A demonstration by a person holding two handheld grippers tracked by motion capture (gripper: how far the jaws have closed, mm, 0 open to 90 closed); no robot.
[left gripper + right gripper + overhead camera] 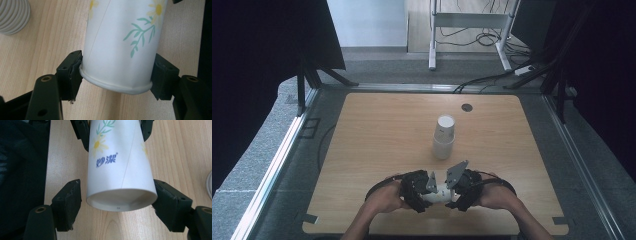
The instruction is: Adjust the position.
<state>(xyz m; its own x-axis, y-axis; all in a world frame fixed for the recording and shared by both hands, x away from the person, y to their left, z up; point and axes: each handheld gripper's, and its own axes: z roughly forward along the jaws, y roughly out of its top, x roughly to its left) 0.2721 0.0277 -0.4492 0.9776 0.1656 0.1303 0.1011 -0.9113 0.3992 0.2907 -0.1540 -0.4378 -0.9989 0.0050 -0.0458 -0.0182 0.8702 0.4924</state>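
Here the left gripper [428,192] clamps the rim end of a flowered paper cup [439,193] held level above the bench [377,140]; the right gripper [451,192] is open around its base, one pad apart.

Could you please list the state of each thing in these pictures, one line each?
Paper cup: lying level between the grippers, rim end clamped.
Left gripper: shut on the paper cup's rim end.
Right gripper: jaws around the base end, left pad apart from it.
Cup stack: upright on the table, untouched.
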